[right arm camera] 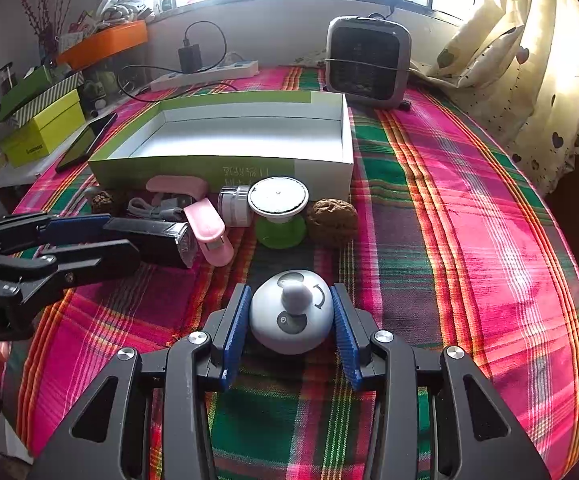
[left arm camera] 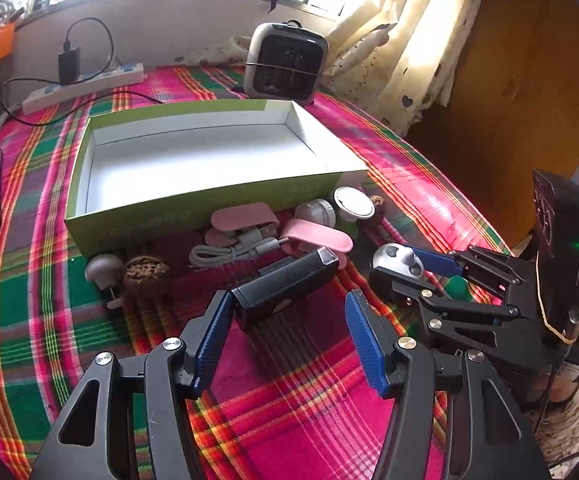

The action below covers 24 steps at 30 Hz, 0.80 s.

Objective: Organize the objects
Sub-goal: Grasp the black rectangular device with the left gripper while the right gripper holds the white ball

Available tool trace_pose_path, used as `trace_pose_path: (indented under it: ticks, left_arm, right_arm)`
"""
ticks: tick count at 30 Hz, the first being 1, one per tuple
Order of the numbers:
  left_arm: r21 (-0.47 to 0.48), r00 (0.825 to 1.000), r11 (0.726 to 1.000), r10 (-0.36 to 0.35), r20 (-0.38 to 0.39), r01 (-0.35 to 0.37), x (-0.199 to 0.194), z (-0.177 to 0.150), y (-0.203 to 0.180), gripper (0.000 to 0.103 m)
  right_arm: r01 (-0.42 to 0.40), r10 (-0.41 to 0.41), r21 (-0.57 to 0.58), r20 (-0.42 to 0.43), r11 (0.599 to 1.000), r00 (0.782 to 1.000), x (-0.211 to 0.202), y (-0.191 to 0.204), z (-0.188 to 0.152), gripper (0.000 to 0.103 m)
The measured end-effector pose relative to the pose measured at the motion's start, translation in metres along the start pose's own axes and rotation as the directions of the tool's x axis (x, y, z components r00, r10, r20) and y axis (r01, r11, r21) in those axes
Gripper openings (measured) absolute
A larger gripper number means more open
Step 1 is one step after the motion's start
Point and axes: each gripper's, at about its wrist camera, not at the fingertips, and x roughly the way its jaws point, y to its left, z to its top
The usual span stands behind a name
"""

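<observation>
Only right wrist shows orange tray (right arm camera: 105,42); right claw (right arm camera: 291,316) grips bell (right arm camera: 291,322).

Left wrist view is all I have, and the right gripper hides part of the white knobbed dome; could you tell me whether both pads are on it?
Observer: Yes. The right wrist view shows the right gripper with a blue pad against each side of the white knobbed dome.
Operator: Thank you. What stands straight beyond it?
Observer: A white-lidded jar on a green base, with a walnut close beside it on the right.
</observation>
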Motion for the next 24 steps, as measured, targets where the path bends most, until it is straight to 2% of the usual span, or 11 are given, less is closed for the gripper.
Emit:
trace_pose_path:
  ticks: [6,10,16,24]
  left_arm:
    - [0.014,1.0,1.0,-0.007,-0.006,0.008,-0.006,-0.003,-0.005,0.057]
    - [0.063,0.999,0.997,0.049,0.005,-0.049,-0.003,0.007,-0.002,0.057]
    - [0.115,0.999,0.992,0.044,-0.01,-0.043,0.007,0.014,-0.004,0.057]
    - [0.112,0.999,0.993,0.037,-0.035,-0.033,0.014,0.012,-0.005,0.057]
  right_arm:
    - [0.011,-0.011,0.002,0.001,1.0,1.0,-0.001,-0.003,-0.002,0.042]
    - [0.013,-0.013,0.003,0.003,1.0,1.0,-0.002,-0.005,-0.003,0.042]
    - [0.006,-0.006,0.006,0.006,1.0,1.0,-0.002,-0.006,-0.003,0.042]
    - [-0.006,0.006,0.017,0.01,1.0,1.0,-0.002,-0.008,-0.003,0.042]
